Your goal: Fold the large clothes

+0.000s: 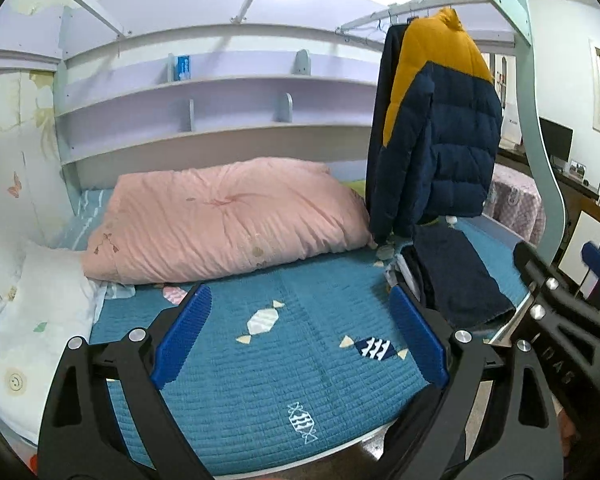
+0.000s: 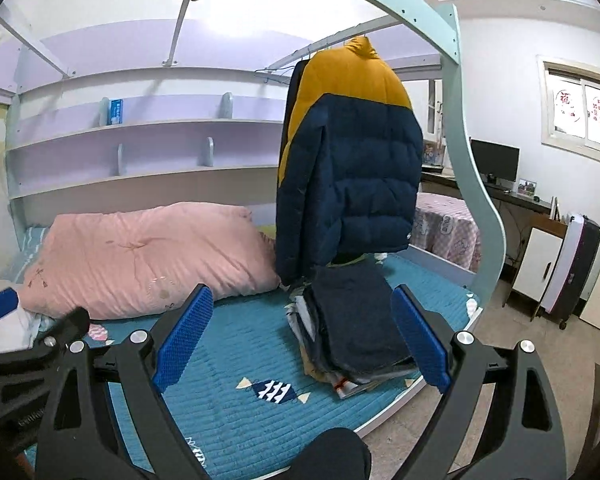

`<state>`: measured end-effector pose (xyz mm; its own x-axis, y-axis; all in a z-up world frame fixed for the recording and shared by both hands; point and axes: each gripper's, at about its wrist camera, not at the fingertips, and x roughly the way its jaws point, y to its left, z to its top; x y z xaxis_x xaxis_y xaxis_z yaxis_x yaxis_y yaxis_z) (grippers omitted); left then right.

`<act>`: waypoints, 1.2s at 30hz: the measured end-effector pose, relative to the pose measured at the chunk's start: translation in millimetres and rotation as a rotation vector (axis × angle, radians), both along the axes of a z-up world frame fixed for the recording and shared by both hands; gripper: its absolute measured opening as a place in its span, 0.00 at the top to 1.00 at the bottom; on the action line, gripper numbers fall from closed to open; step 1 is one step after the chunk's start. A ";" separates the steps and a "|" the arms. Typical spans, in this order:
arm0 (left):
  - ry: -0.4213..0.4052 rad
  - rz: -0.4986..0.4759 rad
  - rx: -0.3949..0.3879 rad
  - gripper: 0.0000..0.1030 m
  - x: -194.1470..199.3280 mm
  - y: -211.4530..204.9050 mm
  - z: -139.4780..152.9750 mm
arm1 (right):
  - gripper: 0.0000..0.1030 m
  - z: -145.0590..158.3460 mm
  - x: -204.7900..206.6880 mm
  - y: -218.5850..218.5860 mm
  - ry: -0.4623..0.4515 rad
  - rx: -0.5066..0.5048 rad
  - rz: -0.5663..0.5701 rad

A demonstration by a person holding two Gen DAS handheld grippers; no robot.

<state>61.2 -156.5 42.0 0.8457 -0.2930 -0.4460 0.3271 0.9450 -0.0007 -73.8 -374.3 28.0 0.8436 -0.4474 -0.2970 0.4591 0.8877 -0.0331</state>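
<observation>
Teal quilted bedspread [image 1: 260, 380] with candy patterns covers the bed, and both the left gripper [image 1: 300, 340] and the right gripper [image 2: 300, 340] hover above it with their blue-padded fingers spread wide, grasping nothing. A puffy navy-and-mustard padded jacket [image 2: 356, 168] hangs from a rail at the bed's far end, just above a stack of folded dark clothes [image 2: 356, 332] on the bedspread. A pink crumpled duvet [image 1: 224, 220] lies bundled toward the shelves.
</observation>
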 end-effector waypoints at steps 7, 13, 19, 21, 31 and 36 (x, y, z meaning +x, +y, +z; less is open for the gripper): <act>-0.033 0.007 -0.007 0.11 -8.1 9.3 8.8 | 0.15 -0.5 1.5 6.9 0.011 -0.011 0.015; -0.017 0.002 -0.009 0.11 -7.1 12.2 7.9 | 0.15 -1.7 4.0 6.1 0.031 0.012 0.025; -0.018 0.001 -0.009 0.11 -5.8 16.9 7.6 | 0.15 -3.3 8.0 7.1 0.045 0.014 0.030; -0.008 -0.002 -0.015 0.11 -4.2 18.4 7.1 | 0.15 -3.7 9.3 6.7 0.049 0.023 0.035; -0.008 -0.004 -0.008 0.11 0.4 17.9 6.9 | 0.15 -5.4 13.6 7.0 0.070 0.038 0.040; -0.006 -0.007 -0.010 0.11 0.9 18.0 5.4 | 0.15 -5.3 12.0 9.3 0.070 0.037 0.034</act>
